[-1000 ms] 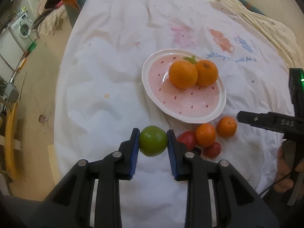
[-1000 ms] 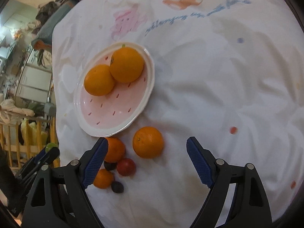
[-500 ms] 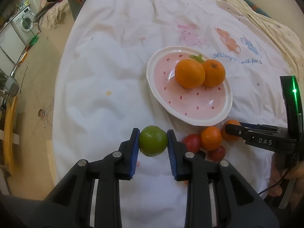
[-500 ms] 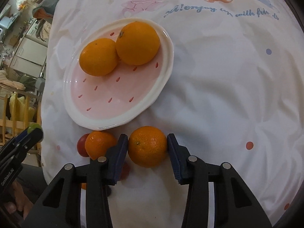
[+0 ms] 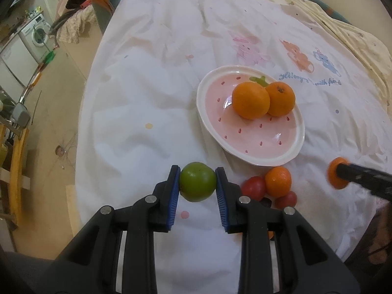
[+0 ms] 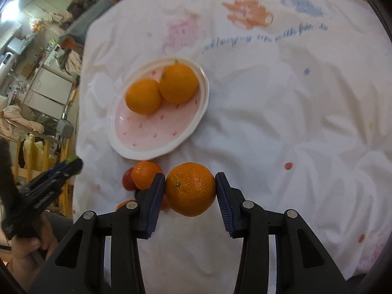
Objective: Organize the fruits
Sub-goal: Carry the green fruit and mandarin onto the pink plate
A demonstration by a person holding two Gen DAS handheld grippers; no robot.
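A pink strawberry-pattern plate (image 5: 289,152) sits on the white cloth with two oranges (image 5: 250,100) on it; it also shows in the right wrist view (image 6: 147,152). My left gripper (image 5: 197,182) is shut on a green fruit (image 5: 197,181) and holds it near the plate's front left. My right gripper (image 6: 190,189) is shut on an orange (image 6: 190,188), lifted above the cloth in front of the plate. A small orange (image 5: 278,181) and two red fruits (image 5: 253,187) lie on the cloth by the plate's near rim.
The white printed cloth (image 5: 152,85) covers the table, whose left edge drops to the floor. A washing machine (image 5: 36,34) and furniture stand far left. The right gripper with its orange (image 5: 335,172) shows at the right of the left wrist view.
My right gripper closed on the orange beside the pile and lifted it off the cloth. My left gripper kept the green fruit and shifted slightly.
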